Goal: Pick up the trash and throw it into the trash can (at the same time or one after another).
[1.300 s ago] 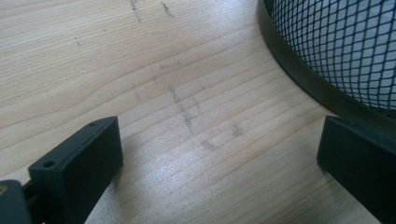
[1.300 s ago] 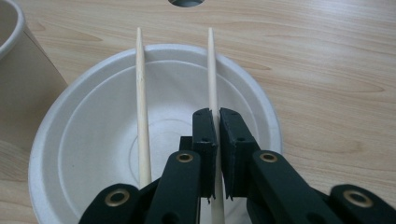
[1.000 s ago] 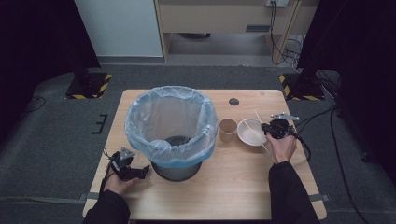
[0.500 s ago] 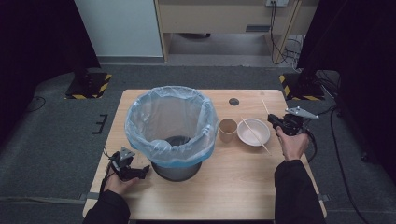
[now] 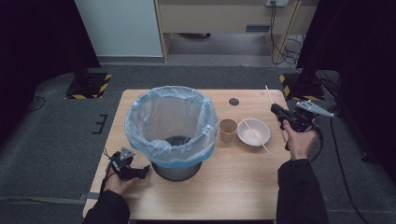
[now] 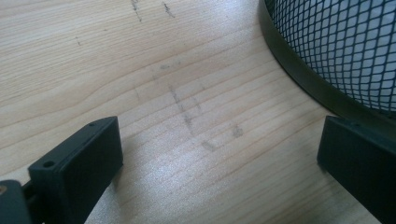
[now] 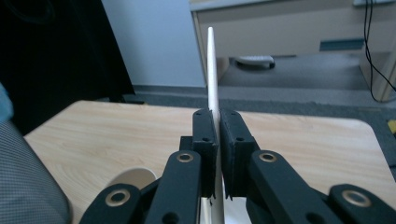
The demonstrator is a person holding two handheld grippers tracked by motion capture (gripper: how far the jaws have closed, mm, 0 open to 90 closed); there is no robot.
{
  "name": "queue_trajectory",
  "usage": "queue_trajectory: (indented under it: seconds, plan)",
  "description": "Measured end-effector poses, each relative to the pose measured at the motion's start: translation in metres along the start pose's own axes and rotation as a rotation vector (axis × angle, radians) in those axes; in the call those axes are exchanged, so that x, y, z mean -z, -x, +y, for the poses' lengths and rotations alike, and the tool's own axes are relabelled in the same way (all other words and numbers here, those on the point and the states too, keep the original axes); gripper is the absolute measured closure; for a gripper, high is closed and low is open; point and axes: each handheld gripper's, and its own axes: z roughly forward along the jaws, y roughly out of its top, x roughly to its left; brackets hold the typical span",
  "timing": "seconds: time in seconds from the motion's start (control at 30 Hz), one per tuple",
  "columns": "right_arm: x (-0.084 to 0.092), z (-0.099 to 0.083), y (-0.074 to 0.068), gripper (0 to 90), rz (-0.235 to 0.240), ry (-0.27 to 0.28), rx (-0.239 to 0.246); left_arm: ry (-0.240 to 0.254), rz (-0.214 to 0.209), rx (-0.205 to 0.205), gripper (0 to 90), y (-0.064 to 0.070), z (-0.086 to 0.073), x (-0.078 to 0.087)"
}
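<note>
High view: right gripper (image 5: pixel 279 113) clamps a chopstick (image 5: pixel 269 95) above the wooden table (image 5: pixel 243 182), apparently grey-carpeted room.

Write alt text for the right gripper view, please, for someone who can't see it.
A hand-held gripper pinches a pale wooden chopstick upright between its two shut black jaws. Behind it lie a light wooden table, grey floor and a pale wall; a white bowl rim and a mesh bin edge in at lower left.
</note>
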Motion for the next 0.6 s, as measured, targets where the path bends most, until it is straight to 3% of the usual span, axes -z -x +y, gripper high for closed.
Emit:
queue_trajectory:
  seconds: [0.2, 0.6]
  plan:
    - [0.013, 0.019, -0.016, 85.9, 0.058, 0.071, 0.020, -0.001, 0.001, 0.002, 0.0, 0.000, 0.000, 0.000]
    - [0.029, 0.044, -0.047, 85.9, 0.160, 0.157, 0.048, -0.001, 0.002, 0.001, 0.0, 0.000, 0.000, 0.000]
